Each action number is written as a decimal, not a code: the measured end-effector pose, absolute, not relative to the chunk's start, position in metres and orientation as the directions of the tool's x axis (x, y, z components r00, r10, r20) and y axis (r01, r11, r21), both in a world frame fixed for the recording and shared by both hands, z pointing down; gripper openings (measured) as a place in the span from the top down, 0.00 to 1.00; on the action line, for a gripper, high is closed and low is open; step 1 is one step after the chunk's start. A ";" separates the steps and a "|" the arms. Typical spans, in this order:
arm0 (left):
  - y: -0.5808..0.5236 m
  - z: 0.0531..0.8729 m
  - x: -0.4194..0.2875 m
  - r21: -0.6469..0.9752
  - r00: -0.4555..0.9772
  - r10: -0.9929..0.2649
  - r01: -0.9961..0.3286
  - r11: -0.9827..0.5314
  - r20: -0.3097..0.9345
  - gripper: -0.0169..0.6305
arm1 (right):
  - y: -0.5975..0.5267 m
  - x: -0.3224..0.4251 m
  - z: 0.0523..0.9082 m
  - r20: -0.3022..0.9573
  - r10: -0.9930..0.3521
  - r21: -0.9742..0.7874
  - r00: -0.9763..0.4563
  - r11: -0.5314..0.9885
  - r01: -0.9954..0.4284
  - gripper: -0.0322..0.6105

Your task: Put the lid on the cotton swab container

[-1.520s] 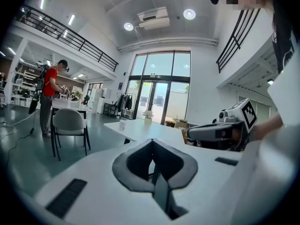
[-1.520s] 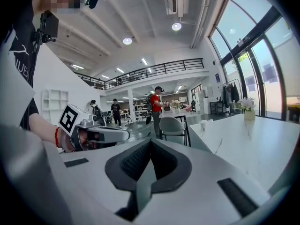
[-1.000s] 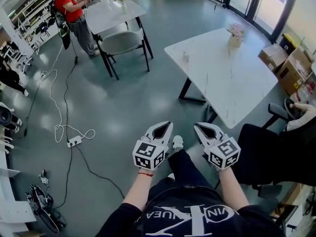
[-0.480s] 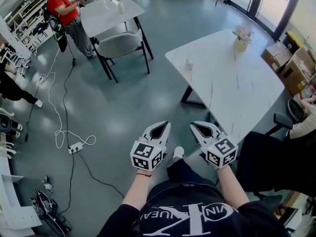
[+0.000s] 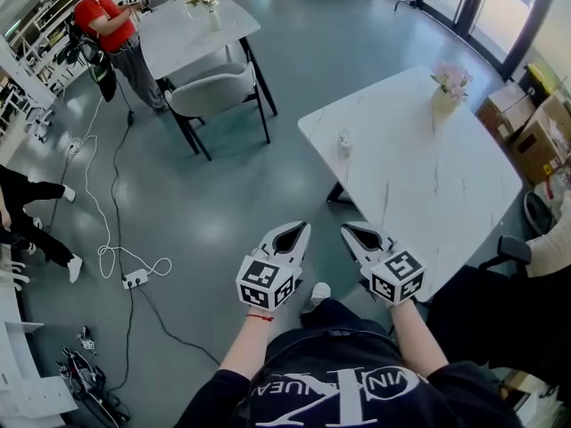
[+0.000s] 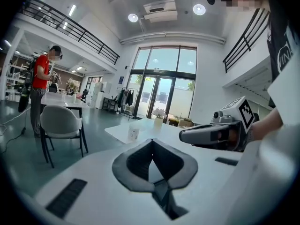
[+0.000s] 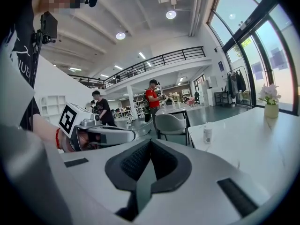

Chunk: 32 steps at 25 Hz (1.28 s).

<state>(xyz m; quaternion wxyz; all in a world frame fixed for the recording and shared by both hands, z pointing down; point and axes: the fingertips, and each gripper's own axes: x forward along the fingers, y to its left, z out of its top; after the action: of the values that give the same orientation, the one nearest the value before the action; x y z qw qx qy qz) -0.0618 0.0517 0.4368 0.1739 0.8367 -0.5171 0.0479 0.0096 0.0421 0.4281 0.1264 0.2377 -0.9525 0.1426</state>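
Note:
The cotton swab container (image 5: 343, 143) is a small white cylinder that stands upright near the left edge of the white marble table (image 5: 419, 176). It also shows far ahead in the left gripper view (image 6: 133, 133) and in the right gripper view (image 7: 206, 134). I cannot make out a separate lid. My left gripper (image 5: 299, 226) and right gripper (image 5: 346, 229) hang side by side in front of my body, over the floor and short of the table. Both are shut with nothing in them, as seen at the left gripper (image 6: 151, 141) and the right gripper (image 7: 150, 142).
A vase of flowers (image 5: 449, 87) stands at the table's far side. A grey chair (image 5: 214, 83) and a second table (image 5: 187, 25) are at the back left, with a person in red (image 5: 107, 34) beside them. A cable and power strip (image 5: 134, 279) lie on the floor. Cardboard boxes (image 5: 517, 119) sit at the right.
The head view has shifted so the white table and container lie nearer the middle of the frame. Both grippers keep the same shut pose in front of me.

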 end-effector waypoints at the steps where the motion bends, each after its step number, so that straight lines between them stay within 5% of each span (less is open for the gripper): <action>1: 0.043 0.436 -0.062 0.238 0.467 -0.845 -0.879 -0.413 0.262 0.97 | 0.033 0.009 0.428 0.307 -0.419 -0.215 -0.854 0.844 -0.492 0.95; 32: -0.161 0.487 -0.036 0.274 0.618 -0.707 -0.786 -0.554 0.343 0.97 | -0.147 0.023 0.483 0.398 -0.488 -0.293 -0.777 0.735 -0.612 0.95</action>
<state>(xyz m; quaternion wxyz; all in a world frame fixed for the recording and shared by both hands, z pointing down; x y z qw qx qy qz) -0.0361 -0.1614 0.4873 0.2034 0.8762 -0.4261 0.0968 0.0232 -0.1465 0.4827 0.1489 0.2993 -0.9193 0.2076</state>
